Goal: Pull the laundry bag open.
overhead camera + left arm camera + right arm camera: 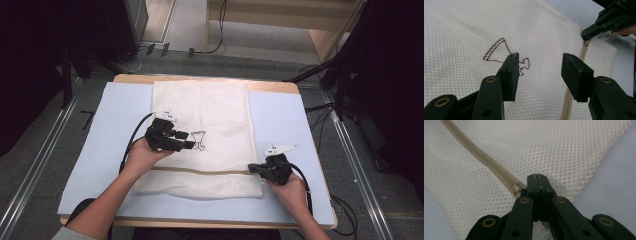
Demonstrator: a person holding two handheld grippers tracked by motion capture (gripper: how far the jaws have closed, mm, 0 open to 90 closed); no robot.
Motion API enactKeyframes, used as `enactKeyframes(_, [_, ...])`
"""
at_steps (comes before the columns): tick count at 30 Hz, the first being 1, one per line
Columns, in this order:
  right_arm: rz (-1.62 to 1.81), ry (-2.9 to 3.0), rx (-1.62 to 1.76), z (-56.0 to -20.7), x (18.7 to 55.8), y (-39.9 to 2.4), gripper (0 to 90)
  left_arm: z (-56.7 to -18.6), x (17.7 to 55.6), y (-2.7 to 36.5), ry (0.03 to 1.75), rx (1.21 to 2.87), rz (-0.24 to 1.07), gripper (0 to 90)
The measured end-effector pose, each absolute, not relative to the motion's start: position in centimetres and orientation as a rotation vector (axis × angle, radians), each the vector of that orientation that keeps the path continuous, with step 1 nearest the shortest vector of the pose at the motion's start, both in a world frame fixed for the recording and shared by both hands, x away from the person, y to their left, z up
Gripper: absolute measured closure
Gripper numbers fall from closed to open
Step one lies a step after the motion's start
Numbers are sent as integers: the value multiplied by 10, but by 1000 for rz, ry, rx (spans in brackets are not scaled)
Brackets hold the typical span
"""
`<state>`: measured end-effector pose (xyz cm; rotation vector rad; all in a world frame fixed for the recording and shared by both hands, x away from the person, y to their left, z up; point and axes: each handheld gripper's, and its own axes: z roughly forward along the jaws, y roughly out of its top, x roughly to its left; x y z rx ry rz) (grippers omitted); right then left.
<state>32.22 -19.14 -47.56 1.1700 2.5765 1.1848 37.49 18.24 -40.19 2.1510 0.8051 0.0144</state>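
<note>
Pinching the bag's (200, 105) right zipper end (517, 188), your right hand-held gripper (539, 178) anchored it; the left hand-held gripper (540, 68) hovered half-open, empty.

Grey carpet floor (45, 150), wooden table (205, 78) under pale blue mat (280, 130), black cables (220, 30), dim surroundings

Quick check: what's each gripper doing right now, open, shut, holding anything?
Left gripper: open, nothing between the jaws, above the mesh bag.
Right gripper: shut at the bag's zipper end; whether it pinches anything can't be told.
</note>
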Motion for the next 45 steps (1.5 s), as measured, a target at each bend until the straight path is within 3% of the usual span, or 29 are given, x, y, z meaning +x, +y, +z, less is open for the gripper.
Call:
enactKeyframes(5, [1272,2647,1321,-477,327,-202,900,-403,373,178,793,2158,4,498])
enactKeyframes(18, [1232,2653,1249,-471,321,-197,900,-409,362,149,711,2201,-34,516])
enactKeyframes(45, [1158,2620,1061,-475,318,-195,900,-427,353,79,606,2201,-195,684])
